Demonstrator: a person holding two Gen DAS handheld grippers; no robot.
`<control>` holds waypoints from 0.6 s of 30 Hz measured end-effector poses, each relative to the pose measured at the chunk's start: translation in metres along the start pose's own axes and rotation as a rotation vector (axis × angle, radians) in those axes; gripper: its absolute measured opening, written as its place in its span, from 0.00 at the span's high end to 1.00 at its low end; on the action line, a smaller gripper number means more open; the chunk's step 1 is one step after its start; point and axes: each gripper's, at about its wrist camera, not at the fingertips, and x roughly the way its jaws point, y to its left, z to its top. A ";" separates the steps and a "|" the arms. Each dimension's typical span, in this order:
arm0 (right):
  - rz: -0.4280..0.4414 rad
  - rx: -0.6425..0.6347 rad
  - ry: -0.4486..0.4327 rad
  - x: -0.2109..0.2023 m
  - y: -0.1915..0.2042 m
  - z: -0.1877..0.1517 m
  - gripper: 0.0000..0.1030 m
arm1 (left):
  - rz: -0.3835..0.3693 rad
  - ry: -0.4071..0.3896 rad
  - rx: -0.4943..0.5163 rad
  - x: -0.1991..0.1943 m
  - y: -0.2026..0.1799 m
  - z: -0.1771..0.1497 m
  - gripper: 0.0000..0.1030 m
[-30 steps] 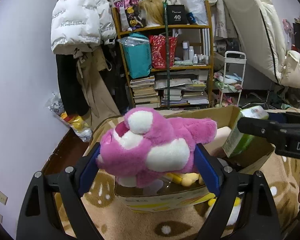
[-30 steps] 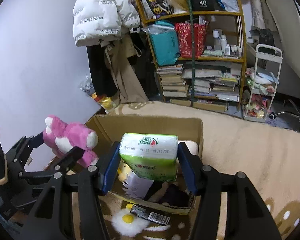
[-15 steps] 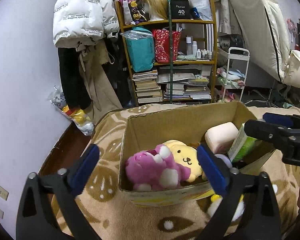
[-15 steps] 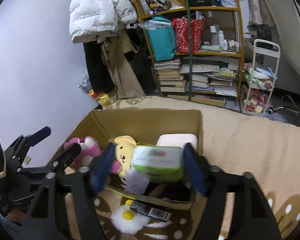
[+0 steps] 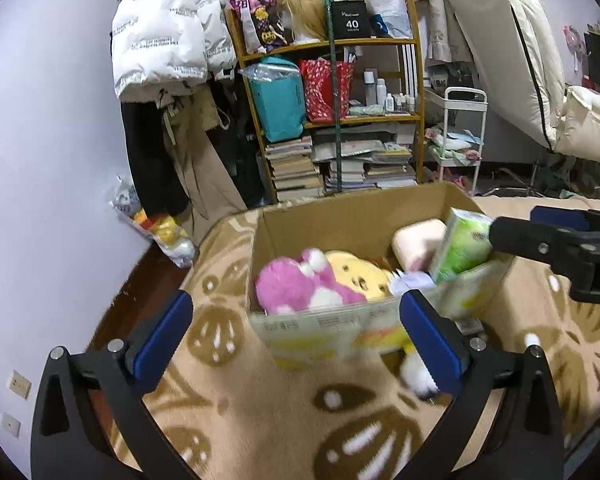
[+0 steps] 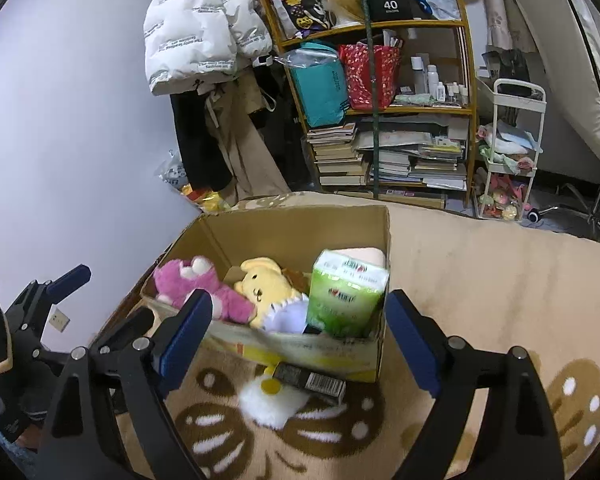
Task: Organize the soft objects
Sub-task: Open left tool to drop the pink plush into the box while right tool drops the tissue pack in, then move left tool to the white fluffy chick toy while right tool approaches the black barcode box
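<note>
With both jaws spread wide and empty, the left gripper (image 5: 296,338) and right gripper (image 6: 298,330) hover before the cardboard box (image 6: 296,232). Pink plush (image 6: 198,286) lies inside at left; green tissue pack (image 6: 346,294) stands at right

Beyond the jaws stands a wooden bookshelf (image 6: 380,92) stacked with books; a white puffer jacket (image 6: 200,28) hangs left, a white cart (image 6: 508,148) right.

A tan blanket (image 6: 480,280) with brown patterns carries the cardboard box (image 6: 300,232). Against the box's near side lie a white fluffy toy (image 6: 268,404) and a dark packet (image 6: 312,378).
</note>
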 end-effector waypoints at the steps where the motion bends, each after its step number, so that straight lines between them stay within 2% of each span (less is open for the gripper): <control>1: 0.002 0.011 0.005 -0.003 0.001 -0.004 0.09 | -0.003 0.004 0.006 -0.004 -0.002 -0.003 0.01; 3: 0.003 0.040 0.020 -0.008 0.000 -0.011 0.03 | 0.001 0.016 0.037 -0.013 -0.007 -0.007 0.01; 6: 0.000 0.066 0.036 -0.011 0.000 -0.017 0.03 | 0.001 0.030 0.048 -0.022 -0.012 -0.011 0.01; 9: -0.014 0.073 0.034 -0.017 0.000 -0.021 0.03 | -0.019 0.055 0.016 -0.028 -0.014 -0.017 0.01; 18: -0.018 0.108 0.043 -0.020 -0.004 -0.026 0.03 | -0.017 0.102 0.011 -0.028 -0.020 -0.033 0.01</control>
